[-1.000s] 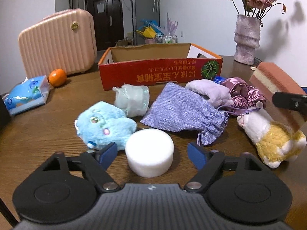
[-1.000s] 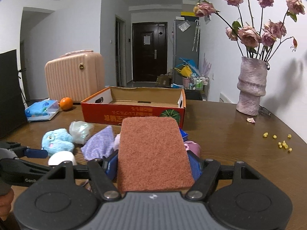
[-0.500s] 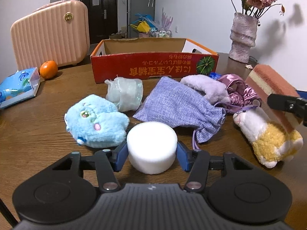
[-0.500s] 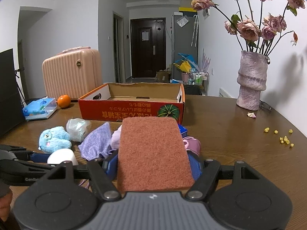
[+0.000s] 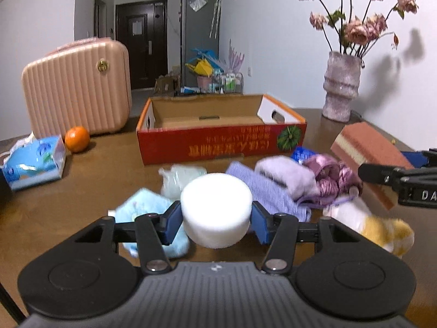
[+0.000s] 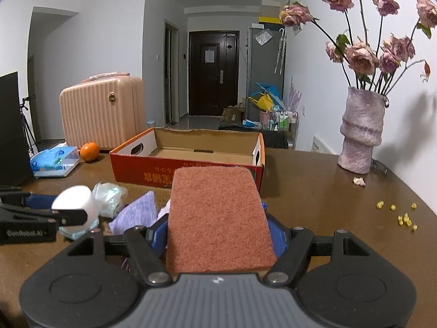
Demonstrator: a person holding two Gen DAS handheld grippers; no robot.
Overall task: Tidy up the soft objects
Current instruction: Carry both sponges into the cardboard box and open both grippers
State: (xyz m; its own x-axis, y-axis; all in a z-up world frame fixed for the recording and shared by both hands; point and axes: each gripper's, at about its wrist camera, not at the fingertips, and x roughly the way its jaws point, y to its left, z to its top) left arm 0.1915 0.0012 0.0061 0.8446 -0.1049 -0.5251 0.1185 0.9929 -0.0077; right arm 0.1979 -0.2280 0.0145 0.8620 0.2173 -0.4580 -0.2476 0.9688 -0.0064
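Observation:
My left gripper [image 5: 215, 220] is shut on a white foam cylinder [image 5: 216, 207] and holds it above the table; the cylinder also shows in the right wrist view [image 6: 75, 199]. My right gripper [image 6: 218, 235] is shut on a brown scouring sponge [image 6: 218, 216], also seen at the right of the left wrist view [image 5: 368, 150]. An open red cardboard box [image 5: 218, 142] stands behind the pile. On the table lie a blue plush [image 5: 142, 213], a clear wrapped bundle [image 5: 177, 177], a lilac drawstring bag [image 5: 262, 191], a lilac fuzzy piece [image 5: 284, 172], a pink satin scrunchie [image 5: 330, 175] and a white-yellow plush [image 5: 377, 224].
A pink suitcase [image 5: 76, 93], an orange [image 5: 77, 138] and a tissue pack [image 5: 32, 161] stand at the left. A vase with dried roses [image 6: 360, 134] stands at the back right, with petals and yellow crumbs [image 6: 401, 213] on the table near it.
My left gripper closed on the white foam cylinder and lifted it off the table. My right gripper kept hold of the sponge and moved slightly nearer the box.

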